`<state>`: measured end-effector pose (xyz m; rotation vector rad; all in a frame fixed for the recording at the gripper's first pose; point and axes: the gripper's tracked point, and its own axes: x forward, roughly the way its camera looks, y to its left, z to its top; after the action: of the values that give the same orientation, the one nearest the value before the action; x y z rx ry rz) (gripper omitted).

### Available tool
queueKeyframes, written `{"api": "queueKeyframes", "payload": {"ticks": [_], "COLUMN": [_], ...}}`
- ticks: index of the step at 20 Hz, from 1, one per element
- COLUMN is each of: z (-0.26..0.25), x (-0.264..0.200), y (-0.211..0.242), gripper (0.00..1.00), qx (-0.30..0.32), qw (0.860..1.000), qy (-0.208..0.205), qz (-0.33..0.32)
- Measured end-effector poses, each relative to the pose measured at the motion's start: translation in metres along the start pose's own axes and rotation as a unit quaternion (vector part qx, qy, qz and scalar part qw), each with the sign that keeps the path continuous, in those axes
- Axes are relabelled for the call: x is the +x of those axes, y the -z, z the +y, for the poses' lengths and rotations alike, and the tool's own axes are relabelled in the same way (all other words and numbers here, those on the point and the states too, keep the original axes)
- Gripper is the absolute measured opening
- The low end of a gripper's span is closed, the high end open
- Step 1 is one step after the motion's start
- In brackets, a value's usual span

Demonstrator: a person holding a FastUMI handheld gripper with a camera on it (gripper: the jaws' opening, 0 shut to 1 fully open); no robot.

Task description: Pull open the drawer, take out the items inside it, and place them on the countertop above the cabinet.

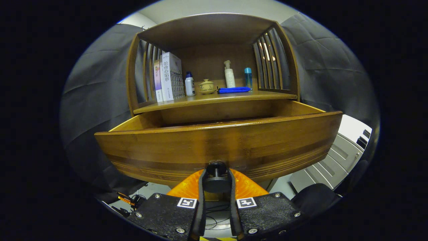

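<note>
Gripper view: the gripper [216, 182] sits low in front of a wooden cabinet [214, 33], its two black fingers [201, 194] pinching the dark round knob [216, 167] on the drawer [217, 147] front, one finger pressed on each side of it. The drawer is pulled out toward the camera, and its tall front panel blocks any look at the inside, so whatever lies in it cannot be made out. Above the drawer is the countertop [214, 99], an open shelf with slatted sides. On it, from the left: two books [169, 80] standing upright together, one small white bottle with a blue cap [189, 85], one small lidded ceramic pot [206, 86], one flat blue pouch [234, 89] lying down, one white pump bottle [229, 75] behind the pouch, and one blue tube [248, 77] upright near the right slats. An orange part [187, 187] shows below the drawer behind the fingers. Grey cloth [97, 97] hangs on both sides of the cabinet.
</note>
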<state>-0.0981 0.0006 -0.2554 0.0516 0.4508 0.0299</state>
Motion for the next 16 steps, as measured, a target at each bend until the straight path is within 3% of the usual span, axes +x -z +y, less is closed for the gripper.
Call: {"api": "queueKeyframes", "payload": {"ticks": [11,14,16], "z": [0.004,0.008,0.016], "x": [-0.025,-0.03,-0.039], "y": [0.014,0.012,-0.006], "gripper": [0.3,0.42,0.59], "qx": [0.001,-0.002,0.012], "qw": [1.0,1.0,0.999], "qy": [-0.008,-0.02,-0.04], "qz": [0.014,0.021,-0.004]}}
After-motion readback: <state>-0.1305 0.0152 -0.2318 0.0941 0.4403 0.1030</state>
